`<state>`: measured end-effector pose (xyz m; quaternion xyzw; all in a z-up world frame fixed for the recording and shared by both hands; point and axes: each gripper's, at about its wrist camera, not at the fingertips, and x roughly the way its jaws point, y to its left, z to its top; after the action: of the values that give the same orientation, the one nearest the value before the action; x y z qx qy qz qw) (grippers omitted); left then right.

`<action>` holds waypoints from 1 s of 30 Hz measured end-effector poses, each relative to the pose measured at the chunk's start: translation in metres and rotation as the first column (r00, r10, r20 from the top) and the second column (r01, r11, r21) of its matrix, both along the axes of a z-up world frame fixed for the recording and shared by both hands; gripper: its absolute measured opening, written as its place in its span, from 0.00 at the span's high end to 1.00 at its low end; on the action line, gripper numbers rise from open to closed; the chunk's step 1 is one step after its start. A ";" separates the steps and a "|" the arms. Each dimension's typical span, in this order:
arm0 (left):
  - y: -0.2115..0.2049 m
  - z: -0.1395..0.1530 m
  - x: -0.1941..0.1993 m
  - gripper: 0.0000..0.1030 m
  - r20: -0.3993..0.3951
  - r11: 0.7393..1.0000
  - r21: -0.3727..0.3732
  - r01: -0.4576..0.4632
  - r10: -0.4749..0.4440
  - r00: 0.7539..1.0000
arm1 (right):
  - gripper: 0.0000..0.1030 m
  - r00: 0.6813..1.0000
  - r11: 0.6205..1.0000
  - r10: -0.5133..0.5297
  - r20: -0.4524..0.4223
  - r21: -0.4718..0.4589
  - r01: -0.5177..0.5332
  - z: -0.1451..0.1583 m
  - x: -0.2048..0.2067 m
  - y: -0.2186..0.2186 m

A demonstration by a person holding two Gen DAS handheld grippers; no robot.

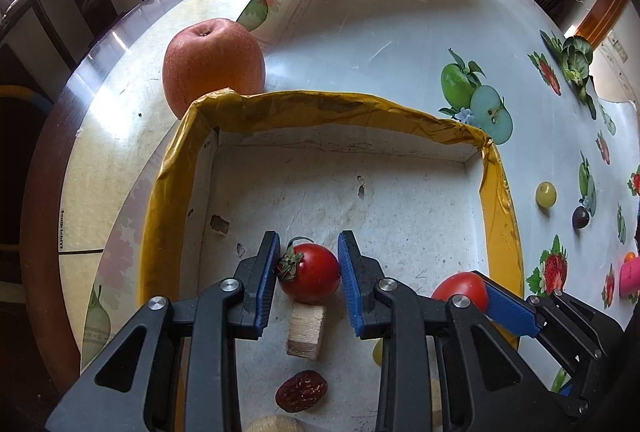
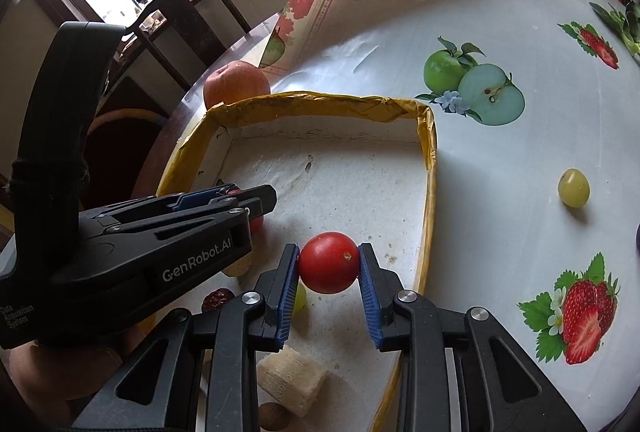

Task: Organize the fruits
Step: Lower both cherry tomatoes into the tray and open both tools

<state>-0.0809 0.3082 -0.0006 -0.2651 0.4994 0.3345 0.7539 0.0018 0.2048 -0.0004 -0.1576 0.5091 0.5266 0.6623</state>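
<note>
My left tongs (image 1: 308, 264) hold a small red tomato with a green stem (image 1: 310, 272). The blue pads (image 1: 267, 272) press on both of its sides. My right tongs (image 2: 329, 264) hold another red tomato (image 2: 329, 262), and their pads squeeze it from left and right too.

Both tongs point down into a flat box with a yellow rim (image 1: 332, 104). Both tomatoes hang over the white floor of the box. The right tongs sit just to the right of my left tongs, near the right wall of the box.

Under my left tongs I see a little wooden block (image 1: 306, 330). A wrinkly dark red date (image 1: 301, 390) lies closer to me than the block. Below my right tongs lies a pale ribbed chunk (image 2: 290, 378), and a small brown round thing (image 2: 274, 416) is beside it. A green grape (image 2: 301, 297) peeks out by the left pad of my right tongs.

Past the far left corner of the box, a big apple (image 1: 214, 66) sits on the bench (image 1: 352, 44), touching the box or just beside it. To the right of the box, on the fruit-print cloth, lie a loose green grape (image 1: 546, 194) and a dark grape (image 1: 581, 218) near it.
</note>
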 end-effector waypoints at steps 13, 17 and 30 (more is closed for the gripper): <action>0.001 0.008 -0.006 0.55 -0.014 0.999 0.033 -0.031 0.032 0.999 | 0.70 0.996 0.998 0.046 0.079 -0.035 -0.044 0.001 -0.011 0.002; 0.003 0.019 -0.012 0.53 0.018 0.998 0.036 -0.051 0.050 0.999 | 0.70 0.997 0.999 0.034 0.067 -0.033 -0.032 0.005 -0.009 -0.003; -0.017 0.050 -0.020 0.53 0.077 0.998 0.045 -0.040 0.037 0.996 | 0.59 0.999 0.999 -0.028 0.037 0.022 0.027 0.026 -0.003 -0.033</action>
<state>-0.1012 0.2915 0.0497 -0.2696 0.4574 0.3500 0.7717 -0.0015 0.1715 0.0258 -0.1535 0.4930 0.5199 0.6805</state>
